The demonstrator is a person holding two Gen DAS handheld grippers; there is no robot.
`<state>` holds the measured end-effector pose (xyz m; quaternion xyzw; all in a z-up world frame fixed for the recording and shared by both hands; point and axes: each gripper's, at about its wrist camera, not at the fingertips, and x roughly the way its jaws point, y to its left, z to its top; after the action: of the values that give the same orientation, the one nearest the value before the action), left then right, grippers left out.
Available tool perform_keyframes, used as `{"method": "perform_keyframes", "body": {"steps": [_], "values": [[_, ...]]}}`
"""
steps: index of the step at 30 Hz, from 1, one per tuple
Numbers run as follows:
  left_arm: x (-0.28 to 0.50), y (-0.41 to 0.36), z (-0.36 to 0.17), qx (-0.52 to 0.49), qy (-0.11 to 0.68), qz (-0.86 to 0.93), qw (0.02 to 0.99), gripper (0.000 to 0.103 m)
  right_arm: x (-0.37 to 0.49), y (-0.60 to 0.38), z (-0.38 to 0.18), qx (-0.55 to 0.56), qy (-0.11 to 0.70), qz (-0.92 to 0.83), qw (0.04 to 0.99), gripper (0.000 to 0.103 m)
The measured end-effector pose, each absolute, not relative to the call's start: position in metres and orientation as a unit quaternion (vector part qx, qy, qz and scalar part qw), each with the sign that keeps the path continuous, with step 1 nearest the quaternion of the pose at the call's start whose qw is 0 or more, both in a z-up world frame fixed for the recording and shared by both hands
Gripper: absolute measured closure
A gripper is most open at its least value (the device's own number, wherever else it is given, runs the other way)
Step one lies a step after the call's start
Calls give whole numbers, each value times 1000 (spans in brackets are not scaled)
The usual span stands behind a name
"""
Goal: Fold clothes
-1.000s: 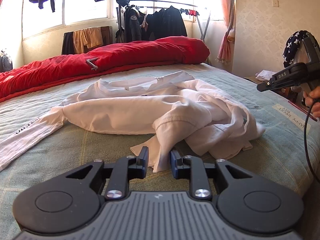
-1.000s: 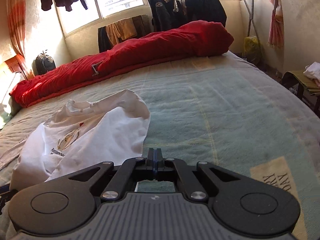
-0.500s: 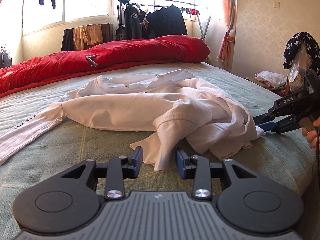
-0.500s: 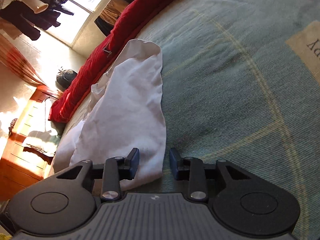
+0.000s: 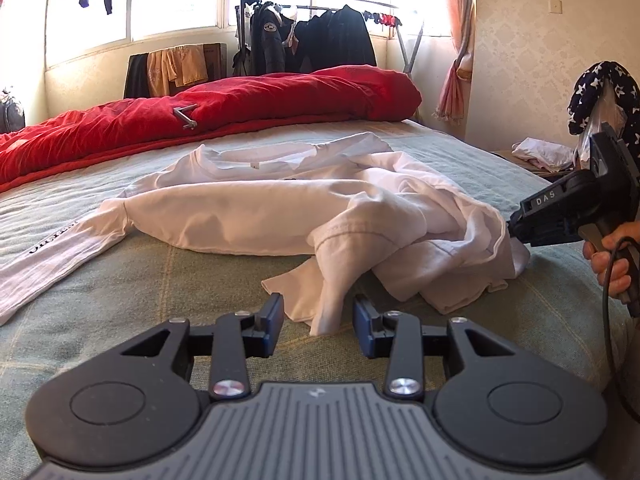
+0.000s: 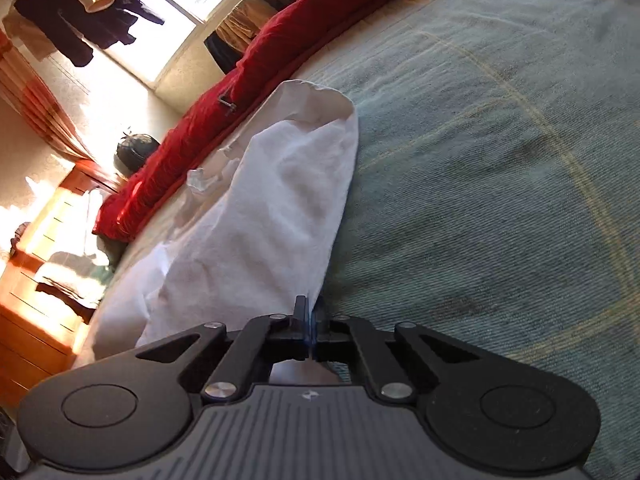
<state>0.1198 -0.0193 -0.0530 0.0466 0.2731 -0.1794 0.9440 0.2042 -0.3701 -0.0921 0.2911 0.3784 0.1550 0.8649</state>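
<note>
— What's taking up most of the room from where you're standing?

— The bed [image 5: 120, 304], covered in a green-grey blanket with faint yellow lines. A red quilt [image 5: 240, 100] is lying bunched along its far side, under the window, with dark clothes hanging on a rack [image 5: 320, 36] behind it.

— And the thing being folded?

— A white long-sleeved shirt [image 5: 248, 216] is sprawling across the middle of the bed, collar toward the quilt. One sleeve is stretching out flat to the left, with dark lettering along it. The other side is heaped up in rumpled folds near the bed's right edge.

— What are the hands doing?

— The right gripper [image 6: 311, 330] is coming in low from the right side of the bed, tilted over. Its fingers are pressed together on the edge of the shirt, with white cloth showing between and behind them. In the left view you can see that same gripper [image 5: 516, 230] biting into the bunched hem, the person's hand wrapped around its handle.

— And the left one?

— The left gripper [image 5: 318, 326] is hovering just short of the near flap of the shirt. Its fingers [image 5: 272, 322] are standing apart, holding nothing, with a hanging fold of cloth lying just ahead of the gap.
</note>
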Motion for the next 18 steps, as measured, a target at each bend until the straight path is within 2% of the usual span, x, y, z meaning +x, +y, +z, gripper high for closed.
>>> {"method": "perform_keyframes", "body": {"steps": [9, 15, 18], "values": [[117, -17, -51, 43, 271, -180, 945, 64, 220, -389, -20, 151, 333, 94, 926, 102], [118, -17, -50, 47, 270, -181, 944, 64, 242, -402, 3, 22, 332, 20, 943, 102], [119, -16, -51, 47, 271, -178, 945, 60, 257, -410, 12, -38, 325, -22, 945, 102]]}}
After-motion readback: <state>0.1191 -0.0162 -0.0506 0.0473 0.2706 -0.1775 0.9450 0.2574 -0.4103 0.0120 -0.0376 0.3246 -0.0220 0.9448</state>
